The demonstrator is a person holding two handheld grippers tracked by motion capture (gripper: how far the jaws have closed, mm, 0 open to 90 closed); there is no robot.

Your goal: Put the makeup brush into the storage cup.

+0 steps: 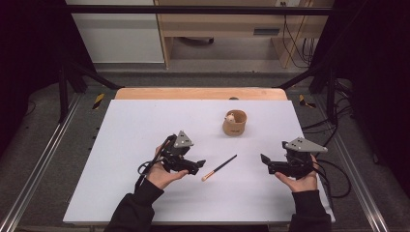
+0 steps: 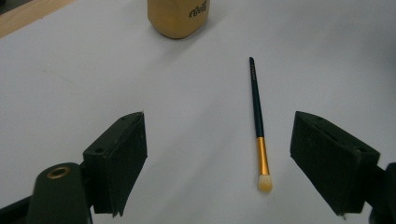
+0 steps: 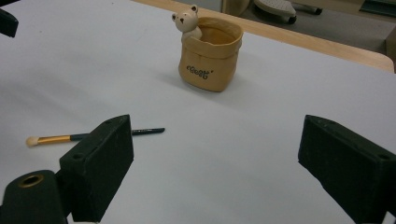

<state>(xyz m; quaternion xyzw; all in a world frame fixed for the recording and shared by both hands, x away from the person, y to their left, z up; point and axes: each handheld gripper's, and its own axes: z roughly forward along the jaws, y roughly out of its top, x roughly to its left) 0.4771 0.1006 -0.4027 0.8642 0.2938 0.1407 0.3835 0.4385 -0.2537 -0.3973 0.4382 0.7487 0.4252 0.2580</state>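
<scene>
A slim makeup brush (image 1: 220, 167) with a dark handle, gold ferrule and pale tip lies flat on the white sheet. My left gripper (image 1: 199, 165) hovers just left of its tip, held low in a hand. In the left gripper view the jaws (image 2: 217, 140) stand open, and the brush (image 2: 258, 121) lies on the sheet ahead between them, nearer the right jaw, untouched. My right gripper (image 1: 264, 161) is held to the right of the brush. Its jaws (image 3: 215, 135) are open and empty, and its left jaw hides part of the brush (image 3: 53, 138).
A tan pot (image 1: 234, 123) with a small bear figure on its rim stands upright beyond the brush, seen closer as the pot (image 3: 211, 53) in the right gripper view. The white sheet (image 1: 145, 125) covers a wooden table. Black frame struts flank the table.
</scene>
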